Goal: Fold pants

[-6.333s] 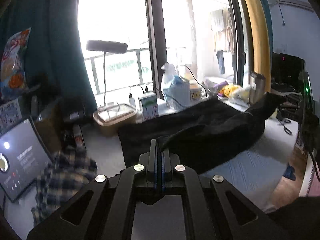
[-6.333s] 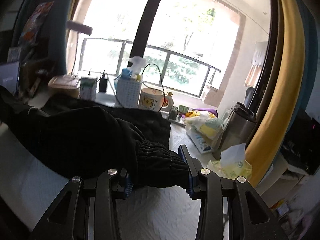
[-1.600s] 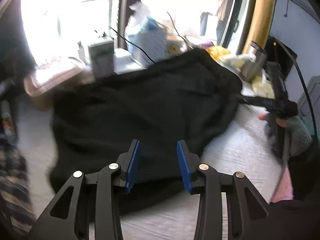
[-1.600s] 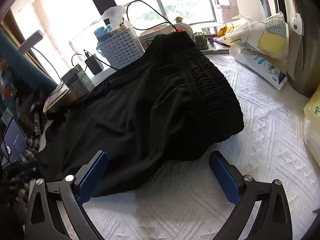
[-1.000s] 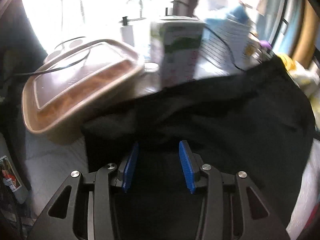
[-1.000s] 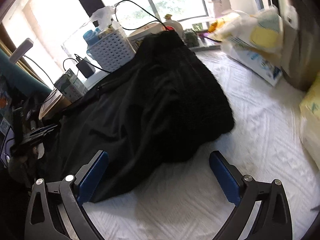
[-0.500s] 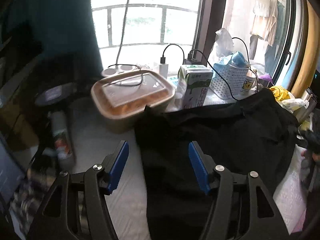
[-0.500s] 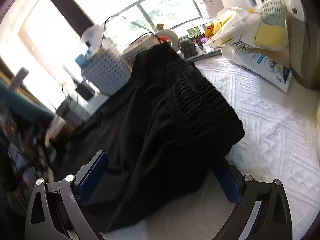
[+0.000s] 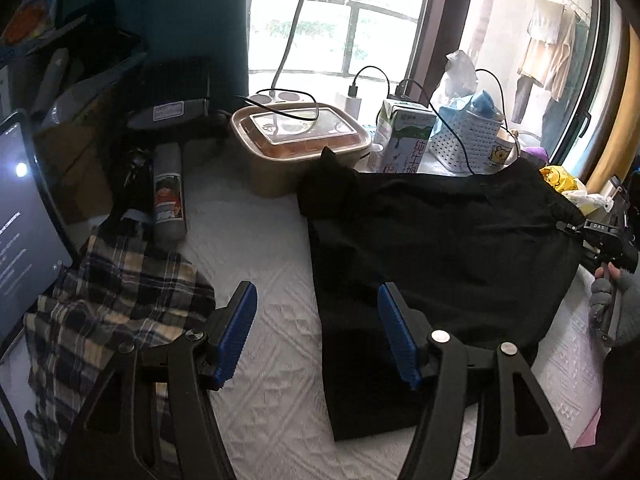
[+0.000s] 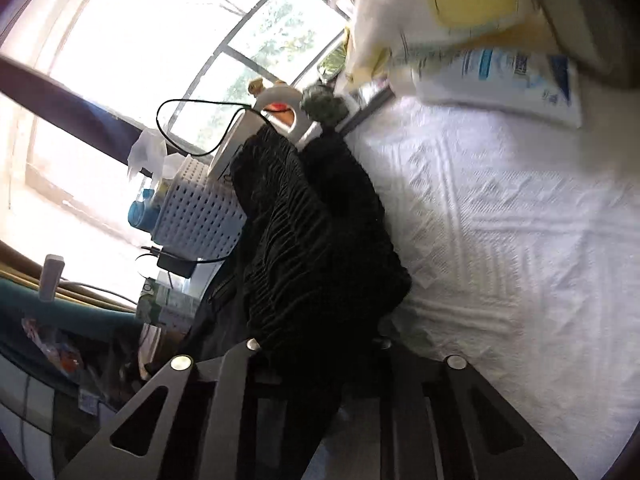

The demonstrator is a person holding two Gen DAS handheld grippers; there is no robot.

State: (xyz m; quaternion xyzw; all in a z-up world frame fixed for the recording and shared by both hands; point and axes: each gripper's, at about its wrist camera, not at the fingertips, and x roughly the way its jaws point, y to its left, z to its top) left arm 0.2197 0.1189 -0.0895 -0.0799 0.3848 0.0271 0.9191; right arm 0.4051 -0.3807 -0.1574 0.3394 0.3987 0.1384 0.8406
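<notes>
Left gripper (image 9: 318,334): jaws apart, nothing held, straddling near-left edge of black pants (image 9: 440,248) on white bedspread (image 9: 260,264), likely positioned for next pinch. Right gripper (image 10: 316,354): clamped on gathered waistband, likely anchoring fold. Plaid cloth (image 9: 120,304) left of jaws: left view only. Waistband gathers: right view only.

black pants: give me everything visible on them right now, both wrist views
The black pants are matte, soft knit-looking fabric, folded into a roughly rectangular stack on the white quilted cover. The gathered elastic waistband runs along the right end. A far corner pokes up against the brown lidded container. The right gripper is shut on the waistband end; the left gripper is open, one pad over the near-left edge, not pressing.
</notes>
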